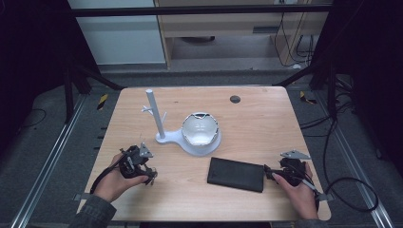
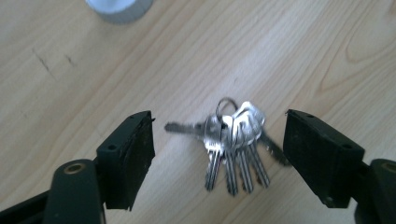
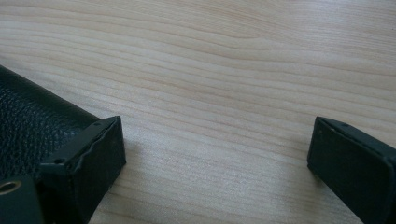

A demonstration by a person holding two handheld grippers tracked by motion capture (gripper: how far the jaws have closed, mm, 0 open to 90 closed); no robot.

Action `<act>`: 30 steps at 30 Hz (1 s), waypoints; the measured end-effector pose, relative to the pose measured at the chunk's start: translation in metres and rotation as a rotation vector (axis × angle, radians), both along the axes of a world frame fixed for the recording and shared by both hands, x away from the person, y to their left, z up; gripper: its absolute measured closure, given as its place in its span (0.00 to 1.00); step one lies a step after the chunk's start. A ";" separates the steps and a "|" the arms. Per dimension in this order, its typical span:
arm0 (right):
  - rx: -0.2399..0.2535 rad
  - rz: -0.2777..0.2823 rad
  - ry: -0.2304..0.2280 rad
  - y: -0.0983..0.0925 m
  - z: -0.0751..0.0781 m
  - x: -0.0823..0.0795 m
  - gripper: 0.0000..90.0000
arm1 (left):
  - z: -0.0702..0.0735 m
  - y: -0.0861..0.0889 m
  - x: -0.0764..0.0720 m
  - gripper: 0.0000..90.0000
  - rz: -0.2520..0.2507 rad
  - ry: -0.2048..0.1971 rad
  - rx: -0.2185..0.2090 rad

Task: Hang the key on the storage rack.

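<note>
The left gripper [image 2: 218,140] hangs over a bunch of silver metal keys on a ring [image 2: 233,140] lying on the pale wooden worktop [image 2: 93,74]; jaws spread, keys between them, untouched. The right gripper [image 3: 217,154] has jaws spread beside a black leather wallet [image 3: 28,126].

No readable text, label, brand, number or sign anywhere. Keys [image 2: 236,140]: blades and heads blurred, any stamping illegible. Black case [image 1: 236,174]: plain grained surface, no logo visible. White stand [image 1: 161,124] and bowl [image 1: 200,128]: unmarked. Table [image 1: 256,118]: bare wood grain, no marking. Yellow-black striped tape pieces on floor [image 1: 102,101], left and right of table: hazard pattern only, no lettering. Background furniture and cables too small and dim to read.
</note>
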State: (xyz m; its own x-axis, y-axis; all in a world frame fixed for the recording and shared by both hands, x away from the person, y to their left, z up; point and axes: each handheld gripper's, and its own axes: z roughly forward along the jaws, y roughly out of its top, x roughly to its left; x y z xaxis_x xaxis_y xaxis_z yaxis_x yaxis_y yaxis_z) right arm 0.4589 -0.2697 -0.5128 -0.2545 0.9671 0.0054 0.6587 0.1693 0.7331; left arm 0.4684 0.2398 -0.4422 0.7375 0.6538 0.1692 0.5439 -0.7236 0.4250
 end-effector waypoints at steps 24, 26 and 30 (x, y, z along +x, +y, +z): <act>-0.003 0.008 0.000 0.000 0.000 -0.001 0.05 | -0.025 -0.003 0.006 0.45 0.037 0.130 0.077; -0.002 0.008 0.001 0.000 0.000 -0.001 0.05 | -0.025 -0.004 0.006 0.47 0.035 0.130 0.073; -0.002 0.008 0.000 0.000 0.000 -0.001 0.05 | -0.024 -0.004 0.007 0.51 0.031 0.142 0.064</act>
State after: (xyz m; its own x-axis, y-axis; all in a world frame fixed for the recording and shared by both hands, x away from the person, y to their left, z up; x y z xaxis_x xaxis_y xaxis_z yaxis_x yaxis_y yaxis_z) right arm 0.4581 -0.2696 -0.5128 -0.2622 0.9650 0.0031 0.6577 0.1763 0.7324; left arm 0.4753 0.2355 -0.4666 0.7368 0.6677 0.1066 0.6175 -0.7287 0.2963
